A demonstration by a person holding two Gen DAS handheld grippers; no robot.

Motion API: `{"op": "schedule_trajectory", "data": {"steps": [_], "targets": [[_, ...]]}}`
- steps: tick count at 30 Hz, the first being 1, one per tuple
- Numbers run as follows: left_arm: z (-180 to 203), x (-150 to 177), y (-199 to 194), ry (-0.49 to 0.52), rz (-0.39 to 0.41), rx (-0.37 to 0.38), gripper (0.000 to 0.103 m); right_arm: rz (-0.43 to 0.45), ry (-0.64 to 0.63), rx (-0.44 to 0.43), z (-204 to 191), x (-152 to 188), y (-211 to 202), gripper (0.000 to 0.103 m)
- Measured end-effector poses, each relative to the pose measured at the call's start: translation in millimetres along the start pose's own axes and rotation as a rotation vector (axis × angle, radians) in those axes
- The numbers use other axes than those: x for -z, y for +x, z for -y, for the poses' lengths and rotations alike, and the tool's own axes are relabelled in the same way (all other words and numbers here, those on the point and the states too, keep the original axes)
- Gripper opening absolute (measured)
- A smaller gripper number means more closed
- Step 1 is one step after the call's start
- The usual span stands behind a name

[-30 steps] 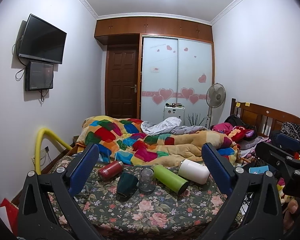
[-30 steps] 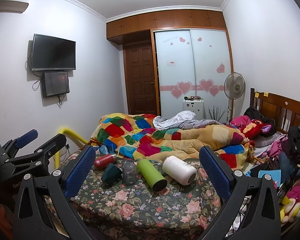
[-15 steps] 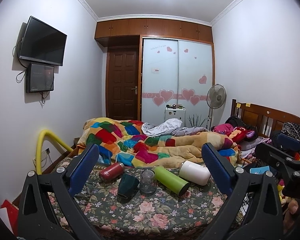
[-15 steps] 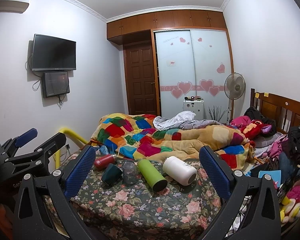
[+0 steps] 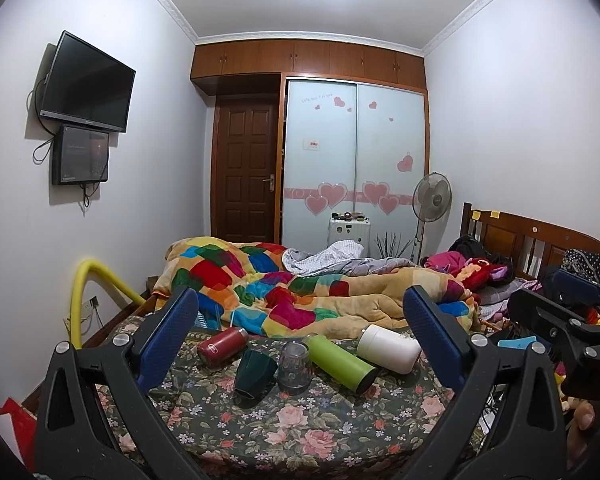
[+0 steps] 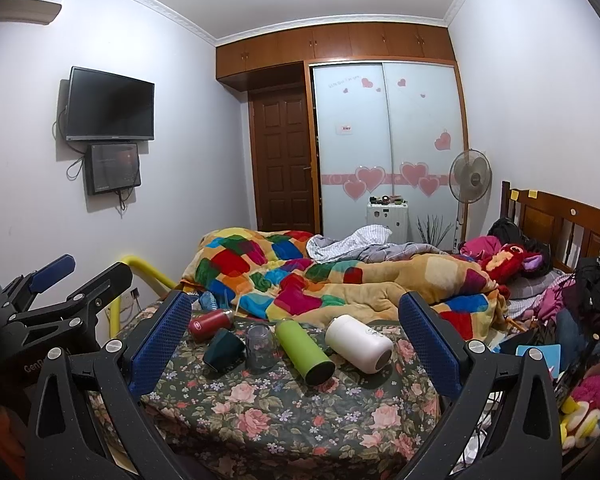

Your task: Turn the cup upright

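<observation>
Hovering wide apart and empty, the left gripper (image 5: 300, 332) and right gripper (image 6: 296, 330) face the dark green cup (image 5: 255, 371), lying tipped with its mouth toward the camera.

Ahead of the left claw (image 5: 300, 328), five vessels line the desk (image 5: 300, 432): bottle (image 5: 222, 346), cup (image 5: 255, 372), glass (image 5: 295, 366), flask (image 5: 342, 362), jar (image 5: 388, 348); bed (image 5: 320, 296) behind.

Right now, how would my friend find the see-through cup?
Look at the flowery cloth in front of the colourful blanket. In the row of cups, find the dark green cup and green bottle. Between them stands the see-through cup, the only clear one.
</observation>
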State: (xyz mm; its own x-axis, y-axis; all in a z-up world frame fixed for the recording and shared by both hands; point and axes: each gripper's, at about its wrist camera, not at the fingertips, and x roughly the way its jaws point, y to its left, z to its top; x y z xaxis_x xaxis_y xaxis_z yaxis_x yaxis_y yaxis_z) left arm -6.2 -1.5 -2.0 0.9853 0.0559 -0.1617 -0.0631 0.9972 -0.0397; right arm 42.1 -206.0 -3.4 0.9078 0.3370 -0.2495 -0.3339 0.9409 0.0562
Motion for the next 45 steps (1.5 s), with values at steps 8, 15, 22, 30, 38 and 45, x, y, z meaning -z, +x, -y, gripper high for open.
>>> {"op": "schedule_trajectory", "data": {"steps": [8, 15, 22, 30, 38, 45], "targets": [[0.0, -2.1, -0.5, -0.001, 0.001, -0.001, 0.103, 0.001, -0.002, 0.001, -0.1, 0.8, -0.2, 0.103], [-1.2, -2.0, 1.7, -0.005, -0.006, -0.002, 0.103, -0.009, -0.001, 0.0, 0.5, -3.1, 0.8, 0.103], [-5.7, 3.0, 21.6, -0.015, -0.04, -0.013, 0.103, -0.043, 0.002, 0.003, 5.9, -1.0, 14.8, 0.103], [-28.4, 48.4, 100.0, -0.052, -0.243, -0.041, 0.103, -0.147, 0.016, 0.022, 14.1, 20.9, 58.7, 0.103], [-74.0, 146.9, 222.2, -0.142, -0.62, -0.091, 0.103, -0.328, 0.017, 0.06, 26.7, 55.7, 117.8, 0.103], [-97.8, 199.2, 301.2, -0.117, -0.778, -0.077, 0.098, -0.513, -0.01, 0.073, 31.8, 93.0, 173.2, 0.103]]}}
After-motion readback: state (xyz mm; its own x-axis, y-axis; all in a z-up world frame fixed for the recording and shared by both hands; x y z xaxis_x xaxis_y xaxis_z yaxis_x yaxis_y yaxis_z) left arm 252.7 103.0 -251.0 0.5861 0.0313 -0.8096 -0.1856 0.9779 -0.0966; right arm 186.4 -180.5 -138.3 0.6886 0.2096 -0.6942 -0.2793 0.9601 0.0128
